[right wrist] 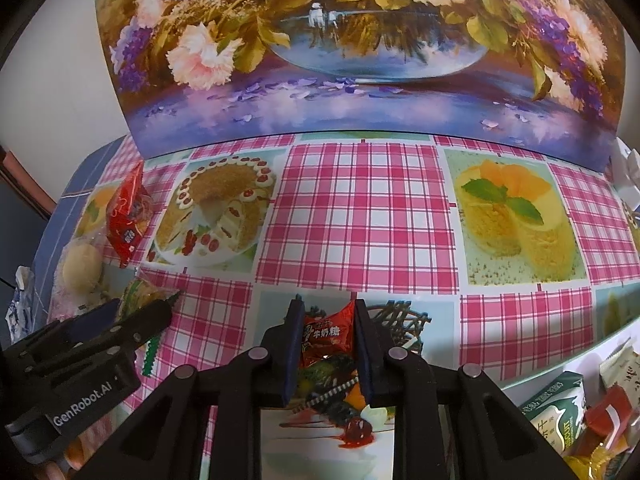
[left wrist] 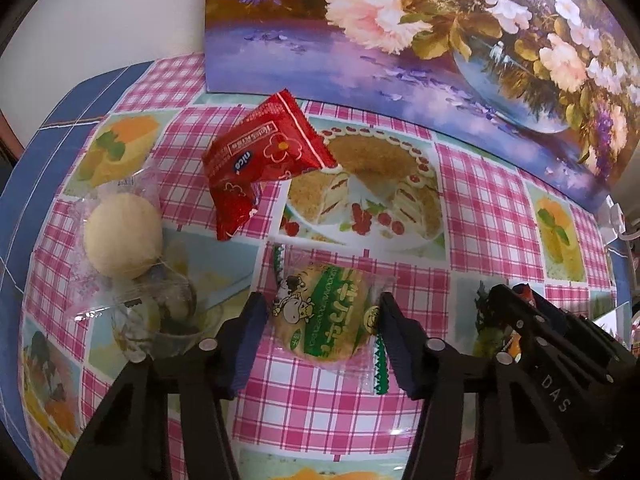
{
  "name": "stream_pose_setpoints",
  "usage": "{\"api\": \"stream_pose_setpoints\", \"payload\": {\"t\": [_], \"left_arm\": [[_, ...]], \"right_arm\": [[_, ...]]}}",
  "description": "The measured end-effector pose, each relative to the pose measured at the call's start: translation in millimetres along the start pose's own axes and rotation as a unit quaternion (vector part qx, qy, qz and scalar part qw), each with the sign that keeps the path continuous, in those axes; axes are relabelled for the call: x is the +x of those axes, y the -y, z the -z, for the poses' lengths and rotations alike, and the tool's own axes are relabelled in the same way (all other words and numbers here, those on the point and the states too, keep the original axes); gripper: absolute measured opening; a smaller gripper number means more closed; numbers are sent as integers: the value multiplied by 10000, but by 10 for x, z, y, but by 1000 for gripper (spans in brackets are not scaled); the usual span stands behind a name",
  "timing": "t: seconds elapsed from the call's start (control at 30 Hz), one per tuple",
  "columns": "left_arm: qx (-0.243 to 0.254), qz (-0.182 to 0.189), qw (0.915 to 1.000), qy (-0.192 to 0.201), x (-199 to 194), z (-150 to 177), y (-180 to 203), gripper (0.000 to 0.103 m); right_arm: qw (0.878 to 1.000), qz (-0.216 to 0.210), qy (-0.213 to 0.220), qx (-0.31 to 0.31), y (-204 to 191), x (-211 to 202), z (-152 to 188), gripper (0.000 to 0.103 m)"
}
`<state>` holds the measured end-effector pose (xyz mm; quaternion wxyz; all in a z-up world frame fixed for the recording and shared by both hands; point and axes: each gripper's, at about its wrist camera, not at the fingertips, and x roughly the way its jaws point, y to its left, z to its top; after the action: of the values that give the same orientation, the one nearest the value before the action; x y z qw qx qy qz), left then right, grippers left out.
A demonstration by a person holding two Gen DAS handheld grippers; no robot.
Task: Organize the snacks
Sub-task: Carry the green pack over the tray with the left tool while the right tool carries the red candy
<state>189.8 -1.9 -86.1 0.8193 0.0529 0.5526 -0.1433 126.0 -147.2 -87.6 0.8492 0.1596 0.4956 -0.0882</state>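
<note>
1. Gripping an orange candy at lower centre, right gripper fingers clamp it.
2. Left gripper fingers wide, straddling green cracker pack, lower centre, on the tablecloth.
3. Red packet upper left.

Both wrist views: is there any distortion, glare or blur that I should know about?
Left wrist view: fisheye bends the tablecloth edges; glare on the clear wrapper of the round bun. Right wrist view: the flower painting bows outward; corners are dark; the red candy print stays sharp.
</note>
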Motion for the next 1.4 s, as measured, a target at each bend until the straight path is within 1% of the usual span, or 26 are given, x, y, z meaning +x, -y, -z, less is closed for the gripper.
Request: {"api": "stream_pose_setpoints", "payload": {"t": [0.23, 0.47, 0.63, 0.77, 0.93, 1.2, 1.4], "left_arm": [[-62, 89, 9999, 44, -32, 3, -30, 54], [-171, 130, 9995, 226, -198, -47, -91, 54], [-103, 38, 9994, 324, -344, -60, -77, 54], [66, -3, 9991, 421, -488, -61, 35, 54], [191, 63, 9984, 525, -710, -50, 199, 54], [474, -10, 9959, 772, -1078, 56, 482, 54], [699, -115, 9924, 1002, -1294, 75, 705, 54]], "right_arm": [[10000, -37, 81, 12, -5, -69, -14, 25], [9999, -69, 96, 70, 3, -114, -20, 25], [9998, -86, 89, 122, 21, -174, -24, 25], [9997, -106, 88, 208, 48, -302, -10, 25], [9993, -131, 131, 329, 88, -557, 14, 25], [9982, -184, 278, 504, 171, -961, 53, 25], [9961, -172, 436, 744, 372, -1218, 62, 25]]}}
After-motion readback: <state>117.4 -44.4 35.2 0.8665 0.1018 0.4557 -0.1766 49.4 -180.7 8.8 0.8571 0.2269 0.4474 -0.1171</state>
